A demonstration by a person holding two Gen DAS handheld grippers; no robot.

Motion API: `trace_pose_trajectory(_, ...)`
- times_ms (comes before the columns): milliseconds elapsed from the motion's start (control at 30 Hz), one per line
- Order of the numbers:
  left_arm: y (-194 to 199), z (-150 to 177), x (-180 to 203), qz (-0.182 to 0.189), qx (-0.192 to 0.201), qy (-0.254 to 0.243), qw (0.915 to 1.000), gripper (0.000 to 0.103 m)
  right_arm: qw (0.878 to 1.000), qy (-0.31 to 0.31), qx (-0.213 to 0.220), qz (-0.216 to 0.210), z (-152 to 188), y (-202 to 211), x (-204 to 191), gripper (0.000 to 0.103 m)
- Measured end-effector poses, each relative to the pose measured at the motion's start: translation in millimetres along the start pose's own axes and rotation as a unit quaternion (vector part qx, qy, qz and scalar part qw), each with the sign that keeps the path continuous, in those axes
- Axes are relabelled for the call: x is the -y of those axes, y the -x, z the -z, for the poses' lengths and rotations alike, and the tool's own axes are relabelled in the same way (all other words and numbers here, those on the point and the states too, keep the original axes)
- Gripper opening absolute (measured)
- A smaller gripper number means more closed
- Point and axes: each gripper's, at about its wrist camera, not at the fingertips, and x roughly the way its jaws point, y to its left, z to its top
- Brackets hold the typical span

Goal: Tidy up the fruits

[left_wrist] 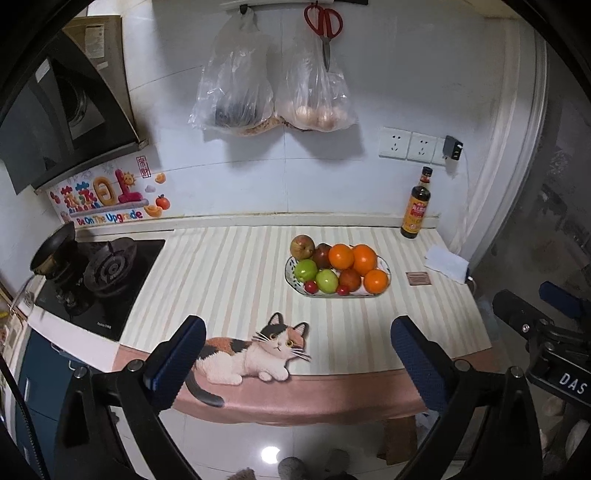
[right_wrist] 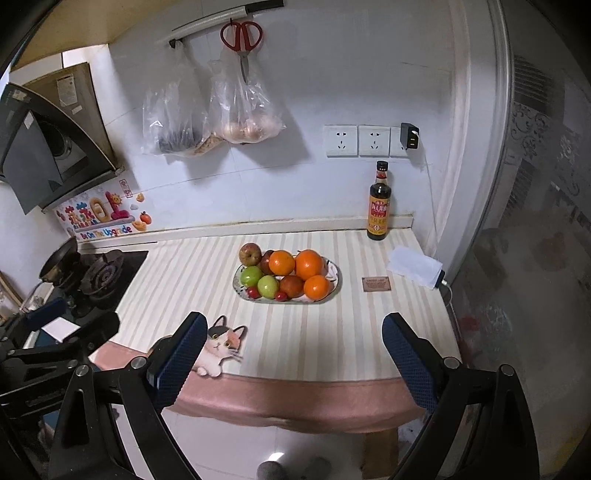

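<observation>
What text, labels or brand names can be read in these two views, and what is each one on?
"Be On The Upgrade": colourful wall sticker beside the stove.
"DAS": right gripper's body, seen in the left wrist view; rest cut off.
Sauce bottle: yellow label, print too small to read.
Brown plaque on the counter: lettering too blurred.
Red seal above the sticker: unreadable.

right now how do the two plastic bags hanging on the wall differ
The left bag holds something dark, while the right bag holds pale, rounded items, possibly eggs or onions. The red scissors hang in front of the right bag's top; nothing overlaps the left bag. Both bags are clear plastic, hang side by side from the wall rail, and sag full at the bottom.
</observation>
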Motion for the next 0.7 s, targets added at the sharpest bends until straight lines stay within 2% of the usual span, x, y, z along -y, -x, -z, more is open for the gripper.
trace_pose_trajectory(333,-60,-33,0,-0.029,-0.03,0.006,0.9991,0.103,0.999,0.002,-0.037,0.026,-30,-72,7,0.098)
trace_pose_trajectory(533,-86,-39,0,-0.036,-0.048,0.006,0.9982,0.103,0.998,-0.005,-0.06,0.035,-40,-108,13,0.098)
trace_pose_trajectory(700,-99,-38,0,-0.039,-0.063,0.01,0.9972,0.103,0.997,-0.007,-0.07,0.032,-44,-122,12,0.098)
